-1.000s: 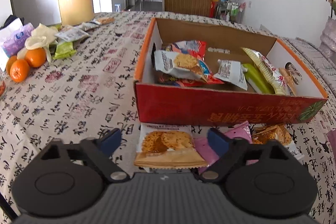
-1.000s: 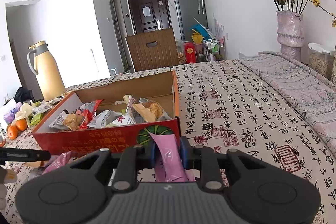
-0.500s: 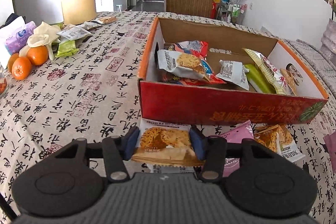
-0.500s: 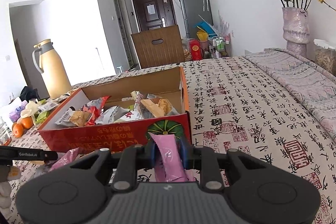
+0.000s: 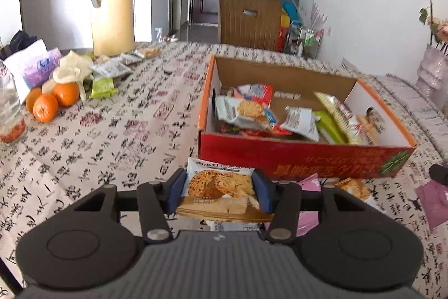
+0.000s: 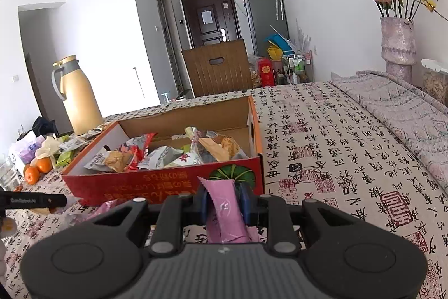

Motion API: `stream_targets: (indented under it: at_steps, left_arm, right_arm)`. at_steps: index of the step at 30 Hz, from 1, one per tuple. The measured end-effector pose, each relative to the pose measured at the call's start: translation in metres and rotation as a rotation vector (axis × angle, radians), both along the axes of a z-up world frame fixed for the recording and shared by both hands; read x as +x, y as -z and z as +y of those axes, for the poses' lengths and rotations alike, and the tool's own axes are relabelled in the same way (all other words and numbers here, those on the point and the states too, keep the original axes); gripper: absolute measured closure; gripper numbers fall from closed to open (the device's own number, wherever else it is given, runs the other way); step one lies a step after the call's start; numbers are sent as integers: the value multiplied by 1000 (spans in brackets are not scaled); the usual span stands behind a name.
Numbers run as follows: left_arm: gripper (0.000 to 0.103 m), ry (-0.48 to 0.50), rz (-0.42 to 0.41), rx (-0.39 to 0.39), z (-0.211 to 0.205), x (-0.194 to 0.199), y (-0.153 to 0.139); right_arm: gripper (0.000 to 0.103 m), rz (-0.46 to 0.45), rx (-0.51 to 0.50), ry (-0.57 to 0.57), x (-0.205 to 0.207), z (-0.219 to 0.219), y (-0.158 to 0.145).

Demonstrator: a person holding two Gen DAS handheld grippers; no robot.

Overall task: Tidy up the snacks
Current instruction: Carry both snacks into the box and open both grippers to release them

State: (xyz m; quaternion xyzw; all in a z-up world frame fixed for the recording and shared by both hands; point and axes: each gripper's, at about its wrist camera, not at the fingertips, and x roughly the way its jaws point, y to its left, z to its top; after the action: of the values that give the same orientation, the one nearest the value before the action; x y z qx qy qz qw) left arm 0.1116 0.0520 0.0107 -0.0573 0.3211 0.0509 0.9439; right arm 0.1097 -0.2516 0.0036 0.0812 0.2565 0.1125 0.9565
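A red cardboard box (image 5: pixel 305 159) holding several snack packets stands on the patterned tablecloth; it also shows in the right wrist view (image 6: pixel 156 184). My left gripper (image 5: pixel 219 191) is shut on a cracker packet (image 5: pixel 219 187) and holds it above the table, just in front of the box's near wall. My right gripper (image 6: pixel 224 203) is shut on a pink snack packet (image 6: pixel 224 212), lifted near the box's right front corner. More loose packets, pink (image 5: pixel 308 182) and orange (image 5: pixel 354 187), lie on the cloth in front of the box.
A yellow thermos jug (image 5: pixel 112 7), oranges (image 5: pixel 51 100), tissue packs (image 5: pixel 33 66) and small packets (image 5: pixel 112 69) sit at the far left. A glass jar (image 5: pixel 8 108) stands at the left edge. A vase of flowers (image 6: pixel 397 41) stands at the far right. A wooden chair (image 6: pixel 218 66) is behind the table.
My left gripper closed on the cracker packet and lifted it off the cloth. My right gripper rose a little, still holding the pink packet.
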Motion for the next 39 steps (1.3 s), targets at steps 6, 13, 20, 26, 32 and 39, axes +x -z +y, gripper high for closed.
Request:
stream_targets:
  at_steps: [6,13,20,26,32,39]
  left_arm:
    - [50,37,-72,-4,-7,-7,-20]
    - [50,76,-145,16,-21,2,-44]
    - [50,114,-194,33,-34,26,-59]
    - [50,127,-202,36,-40,54,-60]
    - [50,114,-204,34,-36,81,-54]
    - [50,101,-154,17,-27,109,-29]
  right_arm:
    - [81,-38,5,-16,-3,6,-13]
    - [81,-99,18,-52,10,22,-34]
    - [81,-139,26,-99,34,44,-48]
    - [81,-148,31,-131,62,62,-51]
    - [81,-138,31,-155,95,78,-50]
    - [81,-98,34,-165,127,91,-32]
